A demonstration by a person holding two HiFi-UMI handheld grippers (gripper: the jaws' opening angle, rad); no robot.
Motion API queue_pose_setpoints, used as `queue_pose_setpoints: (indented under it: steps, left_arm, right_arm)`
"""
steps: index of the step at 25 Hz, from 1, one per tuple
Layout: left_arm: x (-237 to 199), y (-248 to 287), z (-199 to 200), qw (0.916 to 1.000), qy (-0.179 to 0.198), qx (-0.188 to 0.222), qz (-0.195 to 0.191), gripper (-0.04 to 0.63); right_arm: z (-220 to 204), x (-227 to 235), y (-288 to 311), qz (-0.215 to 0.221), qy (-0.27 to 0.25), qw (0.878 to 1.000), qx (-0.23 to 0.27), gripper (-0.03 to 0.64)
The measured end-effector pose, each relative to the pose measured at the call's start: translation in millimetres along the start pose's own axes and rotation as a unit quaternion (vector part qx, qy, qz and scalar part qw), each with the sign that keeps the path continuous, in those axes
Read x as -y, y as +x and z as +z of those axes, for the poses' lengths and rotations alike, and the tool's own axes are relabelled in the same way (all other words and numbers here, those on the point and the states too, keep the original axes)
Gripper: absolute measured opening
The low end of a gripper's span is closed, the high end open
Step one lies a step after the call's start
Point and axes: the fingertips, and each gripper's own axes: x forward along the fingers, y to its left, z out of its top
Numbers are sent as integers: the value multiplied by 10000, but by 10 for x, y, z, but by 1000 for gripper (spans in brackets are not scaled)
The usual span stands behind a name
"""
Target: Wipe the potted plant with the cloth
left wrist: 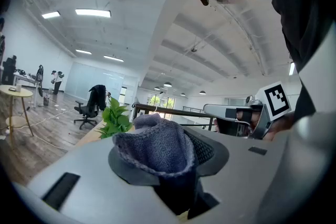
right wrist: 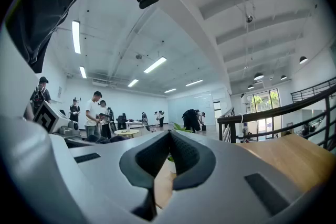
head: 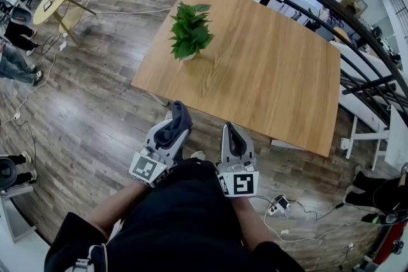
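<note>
Left claw (head: pixel 180 111) level, forward — clamping cloth (left wrist: pixel 155 145)

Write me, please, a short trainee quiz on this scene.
1. True or false: the right gripper holds the gray-blue cloth.
2. The potted plant stands on: A) the wooden table; B) the floor; C) the round side table.
3. Which gripper is shut with nothing between its jaws?
Key: 1 false, the left gripper holds it; 2 A; 3 the right.

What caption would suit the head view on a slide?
The left gripper clamps a grey cloth; right gripper shut, empty; potted plant stands on the wooden table.
</note>
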Motion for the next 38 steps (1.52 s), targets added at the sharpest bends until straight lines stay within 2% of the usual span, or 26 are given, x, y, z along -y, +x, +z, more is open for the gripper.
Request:
queue_pose_setpoints:
  steps: [6,11,15,22,31,36,38]
  left_arm:
    - [-112,10,37,9999,145,-1,58,173]
    - [-326,2,1,9998,33,-136,170,173]
    - [-589,63,16,9996,-51,-221,192,173]
    - [-1116,301,167,9997,-129,-138,181,173]
    - [-1611,624,412,10000,-84,6,44,173]
    - [-2057,665,501,9996,-133,44,262,173]
    - [-2238,709,523,9994,-171,85,303,173]
  right_arm:
    - [-51,-99,63,164,57,9998,-1,18]
    - [-177,-178,204,320,405,9985,-176,18]
    - [-191,-177,367,278,485,9982,-199,20]
    - [-125,-186,908,329,254,9991,-59,20]
    - [-2,-87,1742,30,-55,9999,-82,20]
    - [102,-197,2043,357,-71,9993,101,21]
    - [103,-207,2127,364,-136,9992,77,21]
